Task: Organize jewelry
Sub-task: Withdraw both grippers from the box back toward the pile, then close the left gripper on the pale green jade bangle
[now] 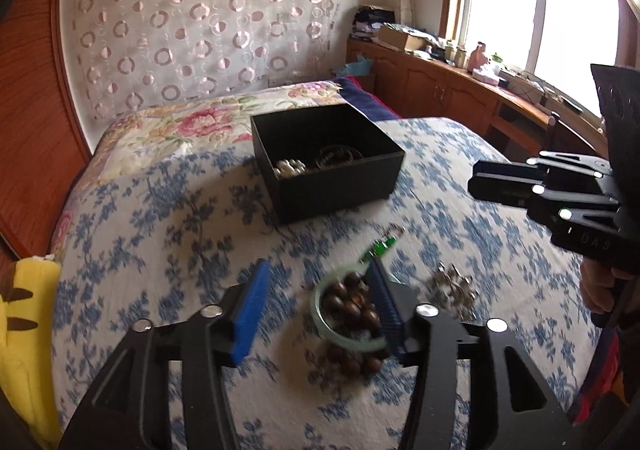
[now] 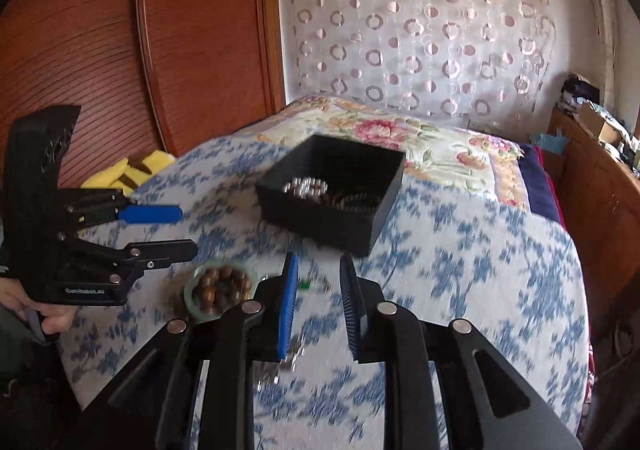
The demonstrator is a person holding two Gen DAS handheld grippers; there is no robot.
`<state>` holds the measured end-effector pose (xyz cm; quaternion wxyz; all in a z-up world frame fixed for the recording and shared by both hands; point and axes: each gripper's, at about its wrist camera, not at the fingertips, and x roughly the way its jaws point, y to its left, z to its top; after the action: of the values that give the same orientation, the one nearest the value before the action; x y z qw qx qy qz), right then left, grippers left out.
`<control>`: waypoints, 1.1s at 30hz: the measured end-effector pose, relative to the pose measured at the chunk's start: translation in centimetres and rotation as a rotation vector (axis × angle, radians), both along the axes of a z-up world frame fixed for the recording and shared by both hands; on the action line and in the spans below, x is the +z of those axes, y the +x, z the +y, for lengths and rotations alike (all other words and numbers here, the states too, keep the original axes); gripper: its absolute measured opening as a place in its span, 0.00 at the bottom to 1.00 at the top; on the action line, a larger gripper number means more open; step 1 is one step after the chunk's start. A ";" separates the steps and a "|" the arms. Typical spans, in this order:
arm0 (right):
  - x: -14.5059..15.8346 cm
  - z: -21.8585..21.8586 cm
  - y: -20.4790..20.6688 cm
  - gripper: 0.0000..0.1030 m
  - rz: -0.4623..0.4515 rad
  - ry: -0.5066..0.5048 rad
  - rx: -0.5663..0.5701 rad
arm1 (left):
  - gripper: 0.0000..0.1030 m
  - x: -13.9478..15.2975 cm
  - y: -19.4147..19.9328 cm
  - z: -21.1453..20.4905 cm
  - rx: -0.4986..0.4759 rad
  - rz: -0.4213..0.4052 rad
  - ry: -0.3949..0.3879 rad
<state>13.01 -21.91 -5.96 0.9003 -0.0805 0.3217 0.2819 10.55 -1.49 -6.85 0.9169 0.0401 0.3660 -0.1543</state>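
Observation:
A black open box (image 1: 326, 164) sits on the bed and holds a pearl strand (image 1: 289, 168) and darker pieces. Nearer lie a pale green bangle (image 1: 344, 334) with a brown wooden bead bracelet (image 1: 352, 306) inside it, a green pendant (image 1: 380, 246) and a silver chain pile (image 1: 454, 288). My left gripper (image 1: 320, 282) is open just above the bangle and beads, its right finger over the bangle's edge. My right gripper (image 2: 318, 270) is open and empty, in front of the box (image 2: 332, 194), right of the beads (image 2: 220, 288). The views are blurred.
The bed has a blue floral cover (image 1: 180, 230) and a flowered quilt (image 1: 192, 122). A yellow plush toy (image 1: 24, 330) lies at the bed's left edge. A wooden headboard (image 2: 100, 42) stands on the left. A cluttered wooden cabinet (image 1: 440, 82) runs under the window.

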 end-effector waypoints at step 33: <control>-4.4 -0.6 -2.9 0.23 0.071 -0.039 0.012 | 0.67 -4.5 2.4 -3.9 -0.054 0.132 0.071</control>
<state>10.12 -22.52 -10.34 0.8850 -0.0898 0.3582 0.2835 12.94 -5.44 -11.32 0.8844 0.0721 0.4294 -0.1682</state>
